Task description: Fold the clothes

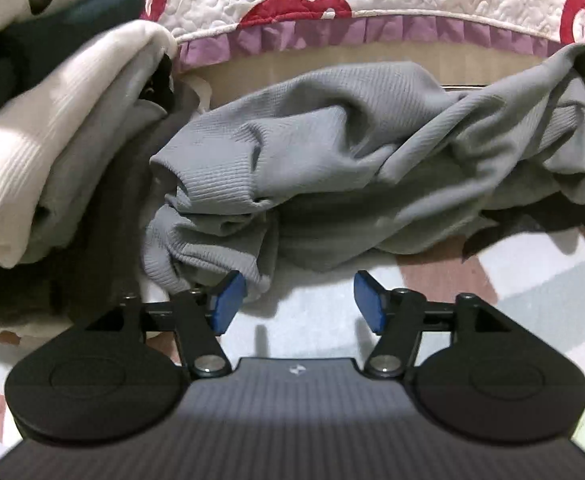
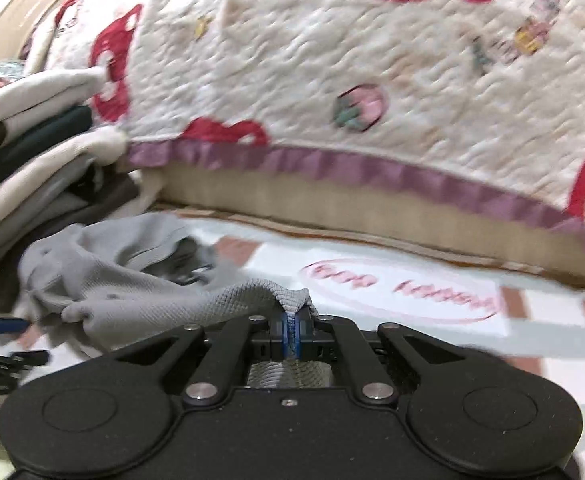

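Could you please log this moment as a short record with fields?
garment in work: grey knit top, crumpled, not yet folded
right gripper: shut on an edge of the grey knit top
left gripper: open, at the garment's near edge
stack: folded clothes piled at left
surface: patterned mat
backdrop: quilted cover with purple trim

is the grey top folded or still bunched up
Bunched up: the grey top lies in crumpled ridges, one edge pinched in the right tool.
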`<control>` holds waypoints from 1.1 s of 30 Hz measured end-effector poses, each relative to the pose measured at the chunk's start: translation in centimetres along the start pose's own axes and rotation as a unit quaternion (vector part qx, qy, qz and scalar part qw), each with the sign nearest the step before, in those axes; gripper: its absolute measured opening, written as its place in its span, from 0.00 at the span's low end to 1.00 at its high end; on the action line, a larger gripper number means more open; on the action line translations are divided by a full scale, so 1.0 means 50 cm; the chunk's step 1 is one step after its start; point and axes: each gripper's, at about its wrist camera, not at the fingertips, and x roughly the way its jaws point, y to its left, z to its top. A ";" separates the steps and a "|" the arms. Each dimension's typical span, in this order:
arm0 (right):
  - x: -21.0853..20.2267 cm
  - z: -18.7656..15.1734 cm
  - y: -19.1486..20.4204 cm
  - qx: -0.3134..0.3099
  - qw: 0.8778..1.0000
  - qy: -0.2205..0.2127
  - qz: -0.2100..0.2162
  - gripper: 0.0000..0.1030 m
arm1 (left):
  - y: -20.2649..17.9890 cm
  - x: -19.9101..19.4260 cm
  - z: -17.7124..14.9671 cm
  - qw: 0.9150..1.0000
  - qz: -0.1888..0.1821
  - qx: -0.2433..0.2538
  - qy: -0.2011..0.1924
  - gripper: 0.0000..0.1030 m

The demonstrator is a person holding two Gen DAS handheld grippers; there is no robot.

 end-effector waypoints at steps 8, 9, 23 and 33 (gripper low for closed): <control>-0.038 0.033 -0.024 -0.049 0.994 -0.057 -0.080 0.04 | -0.048 0.027 0.043 1.000 0.007 0.022 -0.011 0.65; -0.043 0.036 -0.024 -0.059 0.992 -0.065 -0.087 0.04 | -0.056 0.029 0.050 0.999 0.017 0.038 -0.017 0.65; 0.028 0.054 -0.208 -0.070 0.964 -0.008 -0.256 0.10 | -0.086 0.044 0.055 0.995 0.071 0.062 -0.014 0.73; 0.056 -0.089 -0.224 0.034 0.985 0.103 -0.136 0.40 | -0.072 0.045 0.044 0.988 0.141 0.062 -0.026 0.74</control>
